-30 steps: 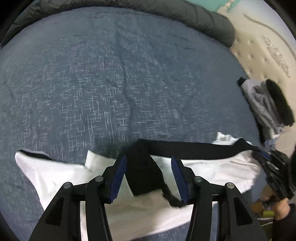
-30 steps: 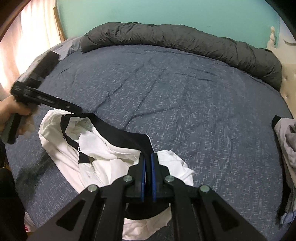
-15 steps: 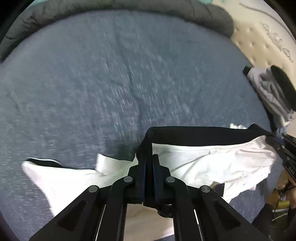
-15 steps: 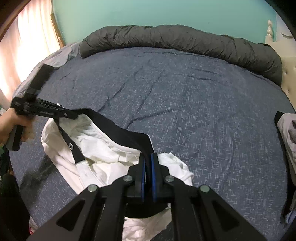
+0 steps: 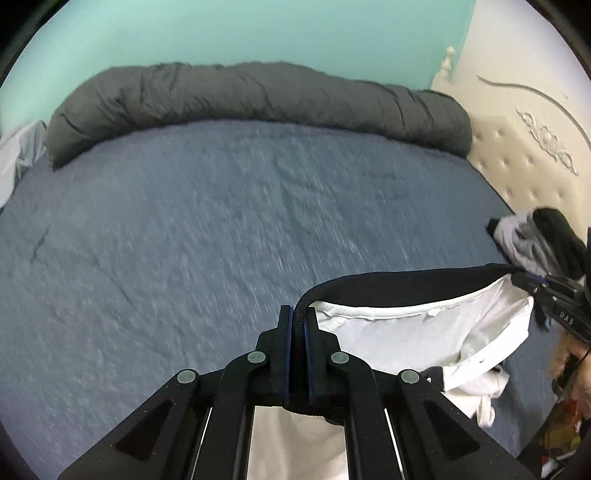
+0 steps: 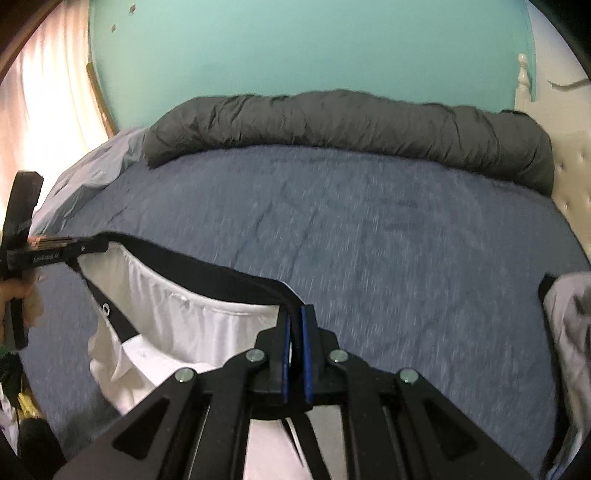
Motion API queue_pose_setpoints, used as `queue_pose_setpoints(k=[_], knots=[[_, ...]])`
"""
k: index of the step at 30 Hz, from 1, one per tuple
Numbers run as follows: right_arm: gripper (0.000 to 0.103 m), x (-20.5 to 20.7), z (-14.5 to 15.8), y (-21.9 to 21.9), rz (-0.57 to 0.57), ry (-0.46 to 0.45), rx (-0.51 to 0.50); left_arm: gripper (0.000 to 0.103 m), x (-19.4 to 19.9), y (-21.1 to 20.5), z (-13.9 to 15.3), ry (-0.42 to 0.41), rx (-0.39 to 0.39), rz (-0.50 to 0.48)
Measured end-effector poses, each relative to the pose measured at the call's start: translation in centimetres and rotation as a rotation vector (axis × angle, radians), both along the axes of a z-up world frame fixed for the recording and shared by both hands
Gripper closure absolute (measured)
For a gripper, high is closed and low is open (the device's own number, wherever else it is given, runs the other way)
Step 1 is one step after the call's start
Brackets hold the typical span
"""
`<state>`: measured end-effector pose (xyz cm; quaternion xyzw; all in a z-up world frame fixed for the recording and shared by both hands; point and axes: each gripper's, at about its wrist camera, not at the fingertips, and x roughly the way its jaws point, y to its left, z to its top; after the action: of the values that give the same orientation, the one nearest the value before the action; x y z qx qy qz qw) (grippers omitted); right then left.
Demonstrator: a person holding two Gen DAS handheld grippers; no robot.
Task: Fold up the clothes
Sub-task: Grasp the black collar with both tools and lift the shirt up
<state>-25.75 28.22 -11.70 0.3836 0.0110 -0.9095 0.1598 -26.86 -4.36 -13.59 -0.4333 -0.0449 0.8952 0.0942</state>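
My left claw [image 5: 299, 325] is pressed together on the black waistband [image 5: 406, 286] of a white garment [image 5: 424, 332]; I can see the dark band pinched between the blue pads right at the fingertips. My right claw [image 6: 294, 325] is likewise clamped on the other end of that same black band [image 6: 192, 266], with the fabric squeezed between its pads.

From the left wrist view, the waistband runs taut from my left claw off to the right, where the right claw [image 5: 532, 282] grips it near the frame edge. From the right wrist view, it stretches leftward to the left claw [image 6: 79, 249], with a hand [image 6: 18, 299] on its handle. The white cloth hangs below the band between the two claws, lifted off the blue bedspread [image 5: 184, 240], its lower part bunched and draping down; I cannot tell whether the lowest folds touch the bed.

A rolled dark grey duvet [image 5: 258, 99] lies along the far edge of the bed against the teal wall [image 5: 258, 33]. A cream tufted headboard [image 5: 517, 162] stands at the right, and a small heap of grey and black clothes [image 5: 535, 240] sits on the bed near it. A curtain [image 6: 48, 110] glows at the left in the right wrist view.
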Motion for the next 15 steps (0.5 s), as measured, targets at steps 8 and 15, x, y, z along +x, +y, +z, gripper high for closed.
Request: queue_pose_setpoints(k=[8,15], knots=[[0.098,-8.6,3.3,0.3,-0.04,0.054,-0.006,0.098,-7.8,-0.2,3.1,0.057,-0.023,0.025],[0.098,-17.2,3.2,0.9,-0.085,0.056,0.018,0.098,-16.0,0.3,2.9,0.044,-0.053,0.043]])
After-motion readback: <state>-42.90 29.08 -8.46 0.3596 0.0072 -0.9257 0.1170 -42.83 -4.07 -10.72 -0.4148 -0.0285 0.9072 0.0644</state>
